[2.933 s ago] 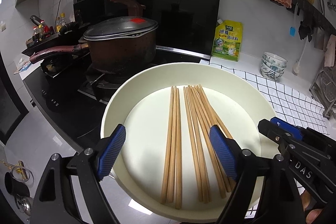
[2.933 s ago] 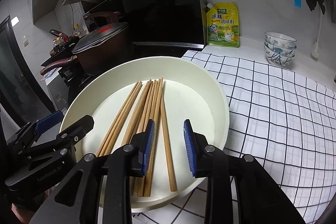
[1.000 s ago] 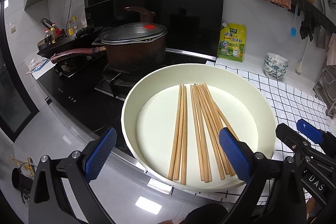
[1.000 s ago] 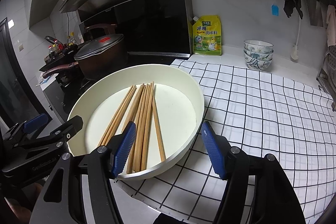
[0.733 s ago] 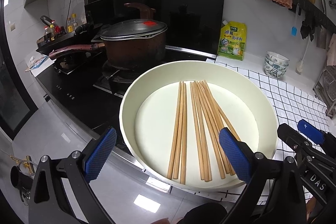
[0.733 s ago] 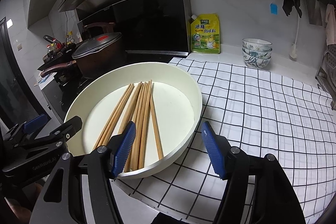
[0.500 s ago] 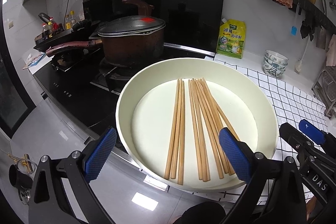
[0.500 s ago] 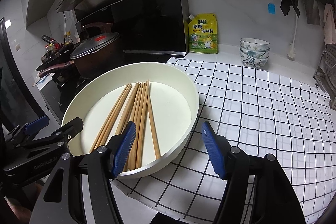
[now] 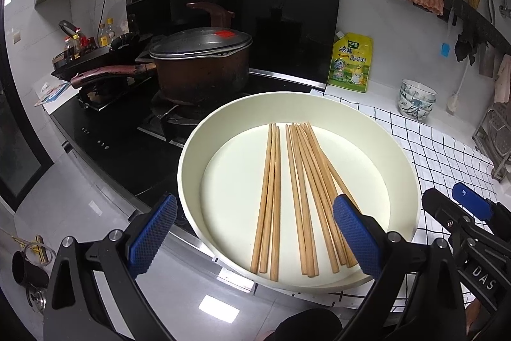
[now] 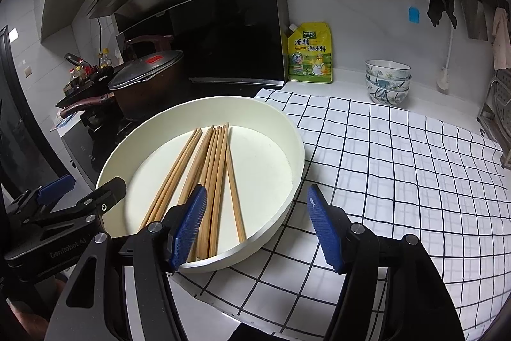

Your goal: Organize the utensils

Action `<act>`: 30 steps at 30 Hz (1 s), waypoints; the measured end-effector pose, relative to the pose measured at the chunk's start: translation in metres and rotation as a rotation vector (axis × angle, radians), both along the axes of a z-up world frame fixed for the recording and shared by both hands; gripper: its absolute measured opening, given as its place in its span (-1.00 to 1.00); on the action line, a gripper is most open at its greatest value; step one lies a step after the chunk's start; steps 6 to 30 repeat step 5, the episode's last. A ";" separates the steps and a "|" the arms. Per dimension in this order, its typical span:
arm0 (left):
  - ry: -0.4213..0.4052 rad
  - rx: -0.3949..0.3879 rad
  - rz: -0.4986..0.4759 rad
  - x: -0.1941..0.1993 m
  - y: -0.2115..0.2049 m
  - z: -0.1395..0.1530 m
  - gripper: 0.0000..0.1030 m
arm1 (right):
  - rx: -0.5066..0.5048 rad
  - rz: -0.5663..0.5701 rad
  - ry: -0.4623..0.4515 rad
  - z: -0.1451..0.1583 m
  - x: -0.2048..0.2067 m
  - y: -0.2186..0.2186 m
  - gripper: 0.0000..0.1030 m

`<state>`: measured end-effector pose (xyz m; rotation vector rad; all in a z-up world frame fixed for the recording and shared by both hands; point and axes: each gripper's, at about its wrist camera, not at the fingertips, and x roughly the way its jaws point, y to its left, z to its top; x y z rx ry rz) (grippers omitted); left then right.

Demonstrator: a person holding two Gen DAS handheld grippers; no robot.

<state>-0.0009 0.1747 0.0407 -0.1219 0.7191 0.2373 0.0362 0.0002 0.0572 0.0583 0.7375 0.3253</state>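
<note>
Chopsticks in dish at counter edge; both grippers empty.
Left wrist view: left gripper (image 9: 255, 230) spread wide, holding nothing; chopsticks (image 9: 295, 190) lie inside cream dish (image 9: 191, 155) at the counter's front edge beside the stove (image 9: 127, 136).
Right wrist view: right gripper (image 10: 257, 227) moderately wide, empty, above the dish's (image 10: 297, 155) near rim; chopsticks (image 10: 210, 174) lie in its left half, on checked cloth (image 10: 399, 168).

Left hand-held gripper (image 9: 252, 226), right hand-held gripper (image 10: 255, 226), matte black frames, ribbed blue pads (image 9: 356, 240), silver screws, white lettering
</note>
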 end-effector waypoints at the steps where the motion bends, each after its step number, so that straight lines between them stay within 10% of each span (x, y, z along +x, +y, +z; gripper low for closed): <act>1: 0.001 -0.004 0.002 0.000 0.001 0.000 0.88 | 0.000 0.001 0.000 0.000 0.000 0.000 0.21; 30: 0.005 -0.001 0.006 0.001 0.002 -0.001 0.88 | 0.002 0.000 -0.002 0.001 0.000 -0.001 0.21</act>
